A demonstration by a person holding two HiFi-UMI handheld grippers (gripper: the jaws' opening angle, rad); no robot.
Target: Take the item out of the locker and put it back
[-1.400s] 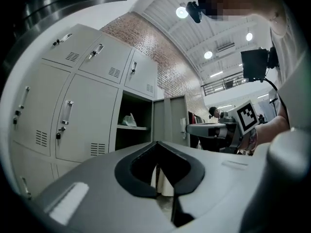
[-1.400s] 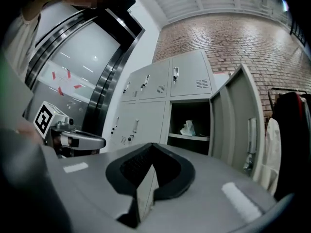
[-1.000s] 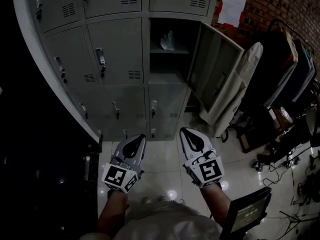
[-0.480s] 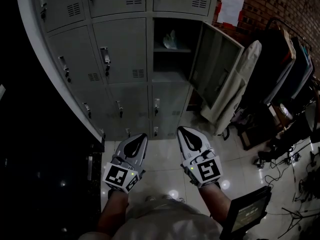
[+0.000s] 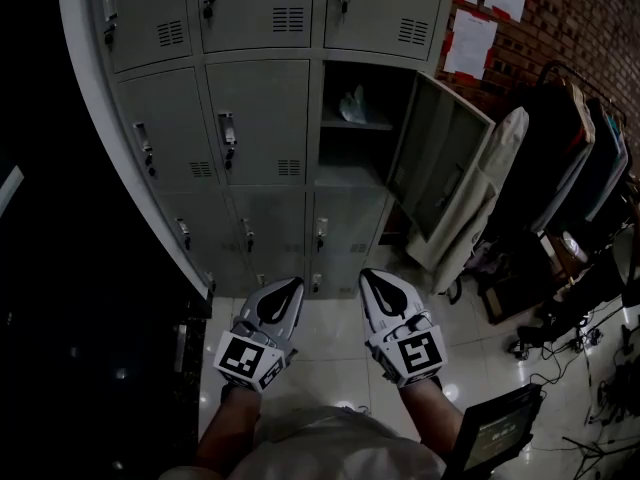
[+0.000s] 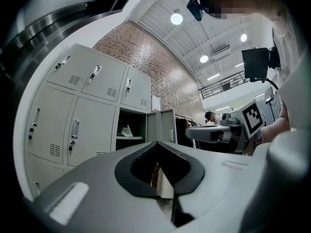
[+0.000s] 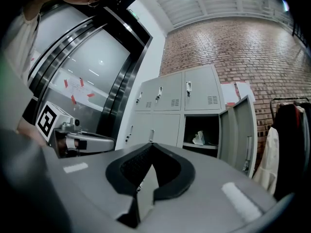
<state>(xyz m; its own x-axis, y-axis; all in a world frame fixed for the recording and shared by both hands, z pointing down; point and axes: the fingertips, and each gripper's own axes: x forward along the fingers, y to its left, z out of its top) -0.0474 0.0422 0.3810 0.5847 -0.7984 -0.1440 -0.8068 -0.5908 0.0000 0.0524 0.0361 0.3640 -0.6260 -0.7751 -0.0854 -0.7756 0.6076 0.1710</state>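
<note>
A small white crumpled item (image 5: 353,106) lies on the shelf of the one open grey locker (image 5: 352,173), whose door (image 5: 438,156) swings out to the right. The item (image 6: 126,131) also shows in the left gripper view, and the item (image 7: 198,139) in the right gripper view. My left gripper (image 5: 291,285) and right gripper (image 5: 368,275) hang side by side low over the floor, well short of the lockers. Both are shut and hold nothing. In their own views the left gripper (image 6: 156,144) and right gripper (image 7: 151,145) have their jaws meeting at the tip.
Closed grey lockers (image 5: 255,118) fill the wall left of the open one. A white garment (image 5: 490,183) and a rack of dark clothes (image 5: 580,158) stand to the right. Cables (image 5: 575,353) lie on the tiled floor, and a dark screen (image 5: 495,433) sits at lower right.
The lockers have slid right and lower in the head view, and more of the top row shows. Both grippers stay shut and side by side, shifted slightly right.
</note>
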